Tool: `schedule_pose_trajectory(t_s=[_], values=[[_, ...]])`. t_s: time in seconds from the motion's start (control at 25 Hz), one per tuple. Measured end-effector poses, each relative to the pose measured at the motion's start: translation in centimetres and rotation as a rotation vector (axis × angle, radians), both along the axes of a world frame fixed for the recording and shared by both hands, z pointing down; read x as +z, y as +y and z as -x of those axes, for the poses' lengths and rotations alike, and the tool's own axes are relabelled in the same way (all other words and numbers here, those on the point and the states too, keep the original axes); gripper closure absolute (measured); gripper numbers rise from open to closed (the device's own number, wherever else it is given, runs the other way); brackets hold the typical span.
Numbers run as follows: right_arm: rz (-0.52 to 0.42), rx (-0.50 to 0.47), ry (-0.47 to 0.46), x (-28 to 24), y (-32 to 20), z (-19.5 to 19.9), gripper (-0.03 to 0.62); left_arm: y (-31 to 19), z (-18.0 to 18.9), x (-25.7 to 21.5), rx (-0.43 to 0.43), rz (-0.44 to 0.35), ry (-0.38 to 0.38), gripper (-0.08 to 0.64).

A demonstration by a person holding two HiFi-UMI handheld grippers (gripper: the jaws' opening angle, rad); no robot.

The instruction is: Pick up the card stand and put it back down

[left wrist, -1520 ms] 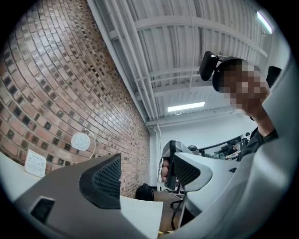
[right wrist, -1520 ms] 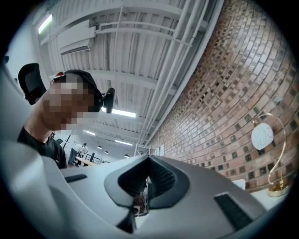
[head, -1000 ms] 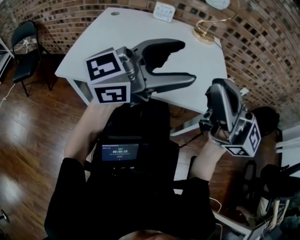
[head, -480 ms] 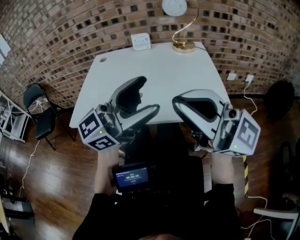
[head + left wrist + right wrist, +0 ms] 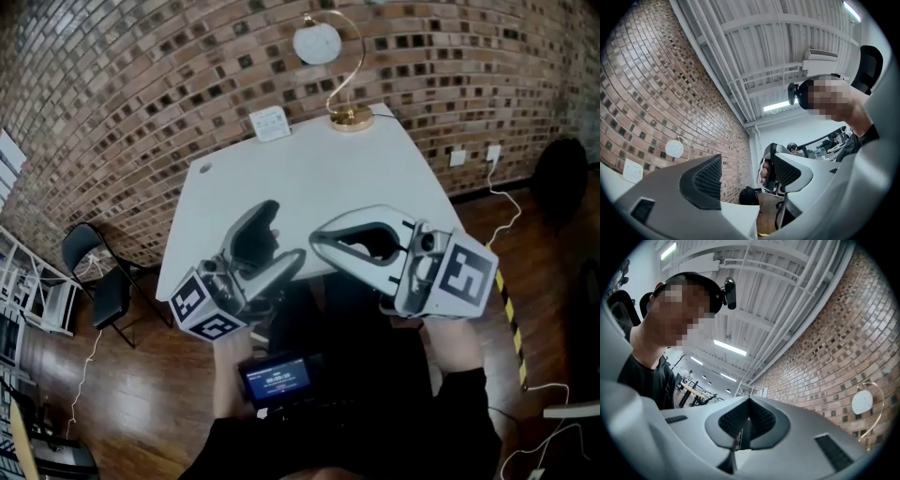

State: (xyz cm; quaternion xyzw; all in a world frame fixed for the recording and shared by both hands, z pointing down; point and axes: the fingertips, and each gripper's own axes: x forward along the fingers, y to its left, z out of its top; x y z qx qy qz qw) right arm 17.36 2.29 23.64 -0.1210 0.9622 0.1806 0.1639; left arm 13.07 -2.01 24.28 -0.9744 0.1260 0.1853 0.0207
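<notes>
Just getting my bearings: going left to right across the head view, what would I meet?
Black chair → left gripper, jaws apart → right gripper, jaws together → striped floor tape.

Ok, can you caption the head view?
Open left gripper and shut right gripper at a white table by a brick wall.

Far-off small white object [image 5: 270, 123], too small to identify
</notes>
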Motion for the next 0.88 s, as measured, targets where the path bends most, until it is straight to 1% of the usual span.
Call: schedule_pose_trajectory(t_s=[0.12, 0.32, 0.6, 0.88], values=[[0.005, -0.010, -0.007, -1.9, 0.7, 1.0, 0.578, 0.1, 0.1, 0.2, 0.003, 0.007, -0.001, 0.209], [0.008, -0.015, -0.003, -1.8, 0.7, 1.2, 0.578, 0.1, -0.2, 0.5, 0.012, 0.016, -0.013, 0.209], [0.006, -0.004, -0.013, -2.2, 0.7, 0.5, 0.578, 0.6, -1.2, 0.3, 0.030, 0.009, -0.027, 0.209], [-0.007, 0.003, -0.027, -2.7, 0.7, -0.2, 0.578, 0.9, -1.6, 0.3, 0.029, -0.004, -0.035, 0.209]])
